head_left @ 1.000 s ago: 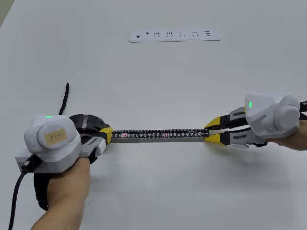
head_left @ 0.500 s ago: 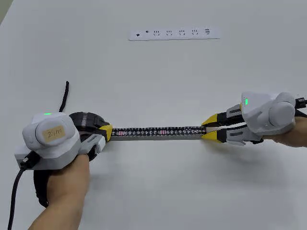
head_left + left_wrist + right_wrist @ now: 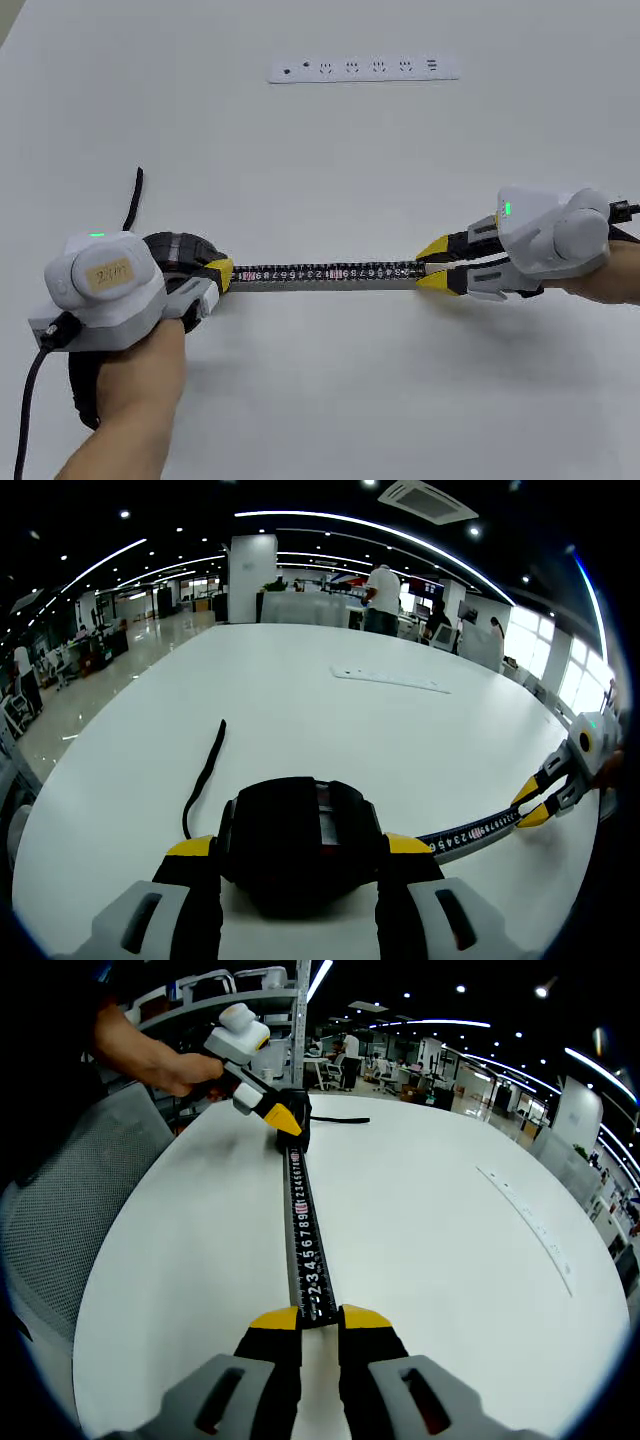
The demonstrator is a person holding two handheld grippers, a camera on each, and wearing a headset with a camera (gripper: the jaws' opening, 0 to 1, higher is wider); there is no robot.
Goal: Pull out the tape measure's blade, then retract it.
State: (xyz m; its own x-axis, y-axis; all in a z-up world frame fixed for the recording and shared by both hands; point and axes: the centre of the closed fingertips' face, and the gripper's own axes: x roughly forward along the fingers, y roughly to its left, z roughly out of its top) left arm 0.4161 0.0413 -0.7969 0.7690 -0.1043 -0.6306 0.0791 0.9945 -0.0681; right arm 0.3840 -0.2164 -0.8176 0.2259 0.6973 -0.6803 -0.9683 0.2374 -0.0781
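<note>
A black tape measure case [image 3: 180, 258] lies on the white table, and my left gripper [image 3: 215, 280] is shut on it; in the left gripper view the case [image 3: 300, 832] sits between the yellow-tipped fingers [image 3: 190, 848]. Its dark numbered blade [image 3: 330, 274] runs out flat to the right. My right gripper [image 3: 430, 265] is shut on the blade's end. In the right gripper view the blade [image 3: 303, 1240] stretches from my right gripper [image 3: 318, 1318] away to the case [image 3: 293, 1120]. The case's black wrist strap [image 3: 134, 200] trails behind it.
A white power strip [image 3: 364, 69] lies flat at the far side of the white table [image 3: 330, 170]. A black cable [image 3: 28, 410] hangs from the left gripper at the lower left. People and office desks stand far beyond the table.
My right gripper has moved a little to the left, toward the case, so the exposed blade is slightly shorter. The left gripper and case have stayed about where they were.
</note>
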